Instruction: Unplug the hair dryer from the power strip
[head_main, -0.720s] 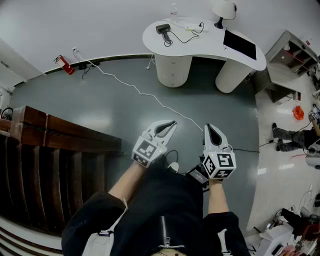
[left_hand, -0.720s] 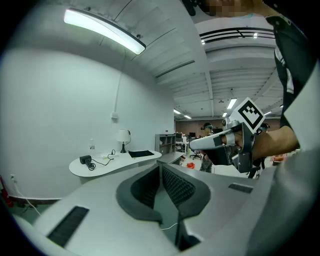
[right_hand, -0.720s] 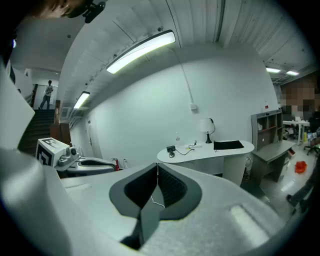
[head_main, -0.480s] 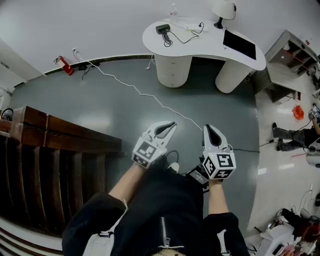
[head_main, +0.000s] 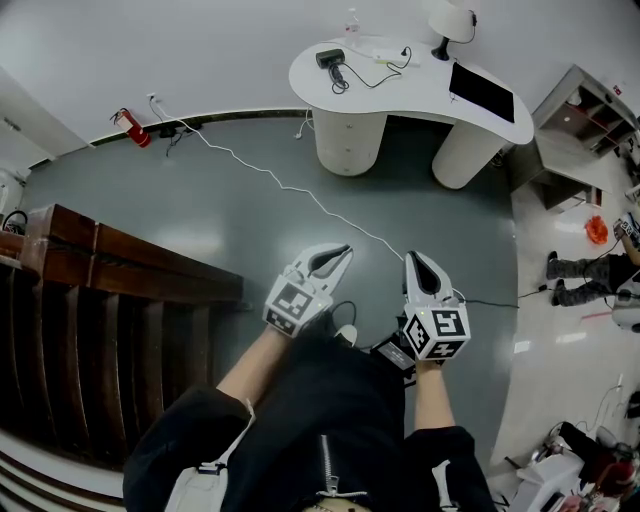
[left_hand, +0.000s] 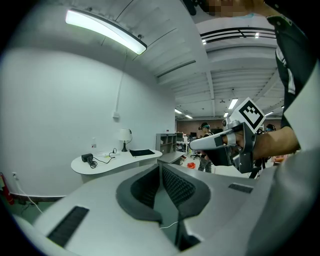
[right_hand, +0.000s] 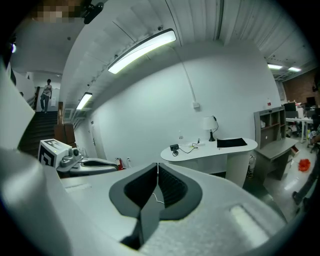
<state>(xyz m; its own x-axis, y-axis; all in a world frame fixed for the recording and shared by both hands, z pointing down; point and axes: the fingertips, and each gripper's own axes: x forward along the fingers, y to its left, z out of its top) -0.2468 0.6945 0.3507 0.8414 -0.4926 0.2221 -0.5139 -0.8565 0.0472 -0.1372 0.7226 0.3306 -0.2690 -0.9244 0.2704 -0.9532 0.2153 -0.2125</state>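
- Noted hair dryer (head_main: 329, 58) at left end of tabletop (head_main: 420, 88), far ahead, in line with left gripper (head_main: 343, 250).
- Found it and right gripper (head_main: 414, 257) closed, empty.
- Judged left gripper nearer.

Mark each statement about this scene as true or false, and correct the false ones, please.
1. The left claw and the right claw are both shut and empty. True.
2. The hair dryer lies on the floor. False: it rests on the white desk, far from both claws.
3. A lamp stands on the desk. True.
4. A white cable crosses the floor. True.
5. The red fire extinguisher sits on the desk. False: it is on the floor by the wall.
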